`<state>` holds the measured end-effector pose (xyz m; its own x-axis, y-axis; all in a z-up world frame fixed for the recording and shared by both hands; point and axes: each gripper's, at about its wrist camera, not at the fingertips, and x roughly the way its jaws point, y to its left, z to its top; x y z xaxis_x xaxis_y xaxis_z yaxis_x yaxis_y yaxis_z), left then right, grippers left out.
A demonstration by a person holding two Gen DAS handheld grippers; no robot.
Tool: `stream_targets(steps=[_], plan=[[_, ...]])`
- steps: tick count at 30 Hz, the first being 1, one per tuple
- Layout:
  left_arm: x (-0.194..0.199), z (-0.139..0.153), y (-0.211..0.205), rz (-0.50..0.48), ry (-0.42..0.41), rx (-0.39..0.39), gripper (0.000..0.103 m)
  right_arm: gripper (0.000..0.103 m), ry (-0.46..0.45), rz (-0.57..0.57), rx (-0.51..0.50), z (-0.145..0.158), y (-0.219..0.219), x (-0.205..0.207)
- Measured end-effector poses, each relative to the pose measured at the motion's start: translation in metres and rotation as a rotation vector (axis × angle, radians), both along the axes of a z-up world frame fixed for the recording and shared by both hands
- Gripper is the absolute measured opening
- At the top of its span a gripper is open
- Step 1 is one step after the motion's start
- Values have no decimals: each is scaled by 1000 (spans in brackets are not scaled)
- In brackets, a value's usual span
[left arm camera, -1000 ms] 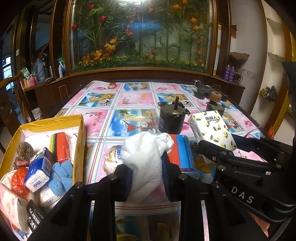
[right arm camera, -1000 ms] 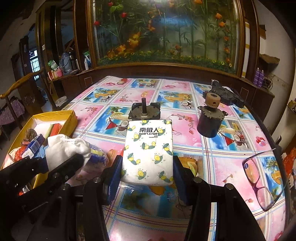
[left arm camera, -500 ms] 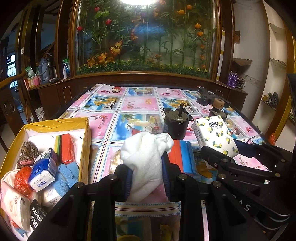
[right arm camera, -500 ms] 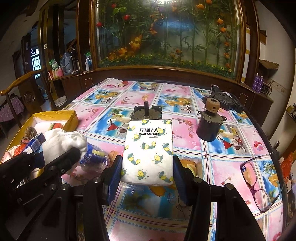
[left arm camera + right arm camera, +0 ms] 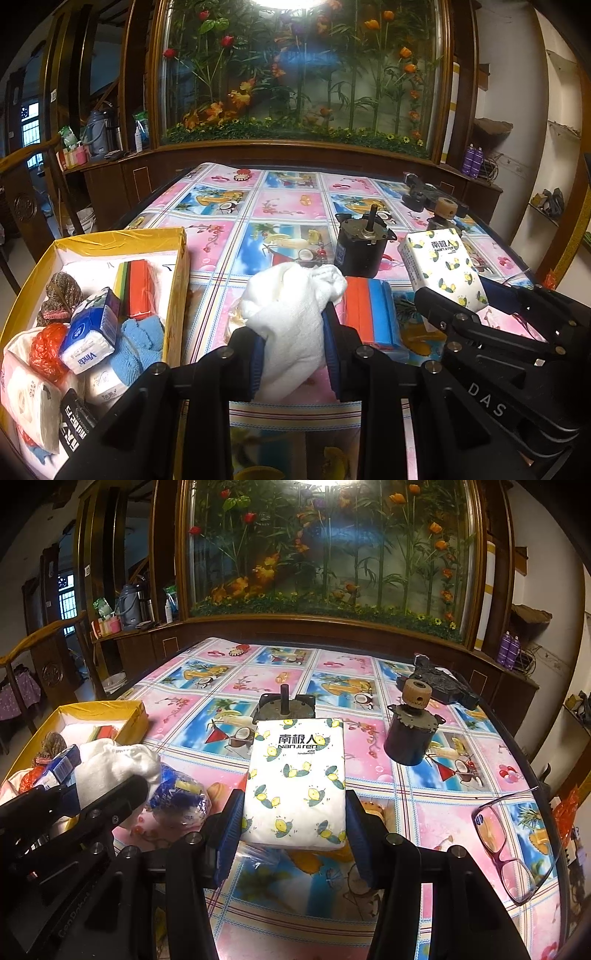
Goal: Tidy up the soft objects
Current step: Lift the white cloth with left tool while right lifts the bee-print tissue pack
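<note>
Found left gripper (image 5: 291, 347) clenched on white towel (image 5: 291, 314) beside yellow box (image 5: 177, 291), right gripper (image 5: 293, 827) clamped on lemon-print tissue pack (image 5: 295, 782) above tablecloth (image 5: 424, 805); judged best carried clear over box wall before release, towel first.

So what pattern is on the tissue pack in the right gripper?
The tissue pack is white with small yellow lemons and dark leaves, clearest in the right wrist view.
</note>
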<state>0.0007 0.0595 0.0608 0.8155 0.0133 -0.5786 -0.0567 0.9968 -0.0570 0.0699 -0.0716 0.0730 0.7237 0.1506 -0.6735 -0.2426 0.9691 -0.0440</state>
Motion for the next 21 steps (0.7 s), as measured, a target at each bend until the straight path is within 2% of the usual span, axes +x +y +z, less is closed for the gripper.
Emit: stream_targets(steps=[13, 21], plan=[[-3, 0, -3, 64, -16, 63, 27, 56, -11, -2, -2, 0, -4, 1], [-2, -1, 0, 67, -13, 52, 27, 57, -3, 20, 16, 3, -4, -1]])
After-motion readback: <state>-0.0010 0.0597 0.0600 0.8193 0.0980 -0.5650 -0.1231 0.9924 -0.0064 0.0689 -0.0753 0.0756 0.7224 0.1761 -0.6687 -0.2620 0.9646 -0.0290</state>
